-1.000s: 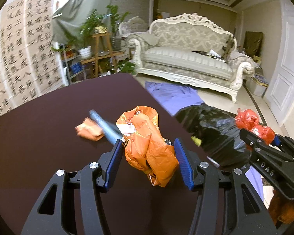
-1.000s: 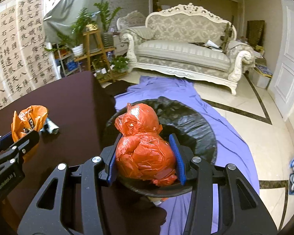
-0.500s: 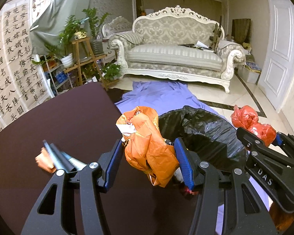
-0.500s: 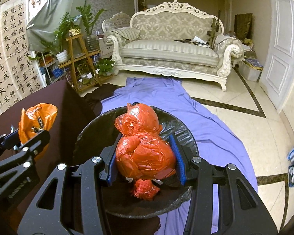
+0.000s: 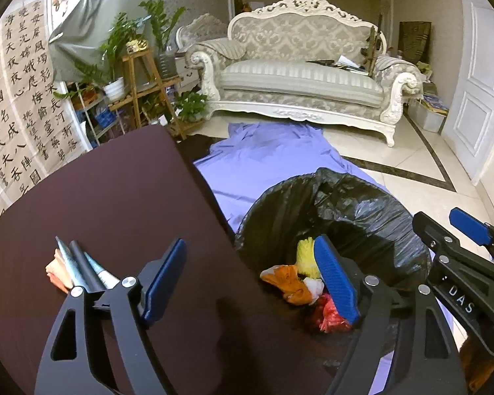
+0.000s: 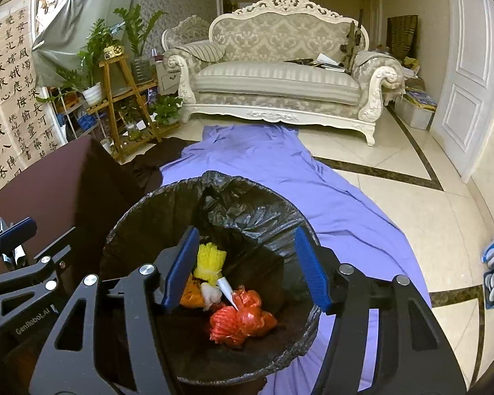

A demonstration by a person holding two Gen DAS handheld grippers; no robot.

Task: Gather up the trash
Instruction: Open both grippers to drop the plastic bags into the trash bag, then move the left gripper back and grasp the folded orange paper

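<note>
- Left gripper (image 5: 250,278): jaws have just been opening and stand wide with nothing between them; it straddles the table edge and the near rim of the bin.
- Right gripper (image 6: 247,268): jaws have just been opening, moderately wide and empty, directly above the bin's mouth.
- Black-lined bin (image 6: 141,204): stands on the floor at the table's 3 o'clock side. Inside lie the red bag (image 6: 243,321), the orange bag (image 5: 288,281), a yellow mesh wad (image 6: 210,261) and a pale pointed wrapper (image 6: 227,291), the red bag lowest in view.
- Progress, as a judgement: two bags are deposited; collection appears well advanced but not finished.
- Remaining trash: a small orange scrap (image 5: 57,271) with several tube-like wrappers (image 5: 82,268) across it rests on the dark table (image 5: 115,197), at about 9 o'clock from the left gripper and well apart from the bin.
- Obstacles: the table top around this cluster is bare; the left gripper's own frame partly covers the wrappers' near ends. The bin rim lies just beside the table edge.
- Surroundings: purple cloth (image 6: 266,164) spread on the floor under the bin towards 12 o'clock; ornate sofa (image 5: 299,79) beyond; plant stand (image 5: 138,79) at 11 o'clock; calligraphy hanging (image 5: 19,98) at 10 o'clock.
</note>
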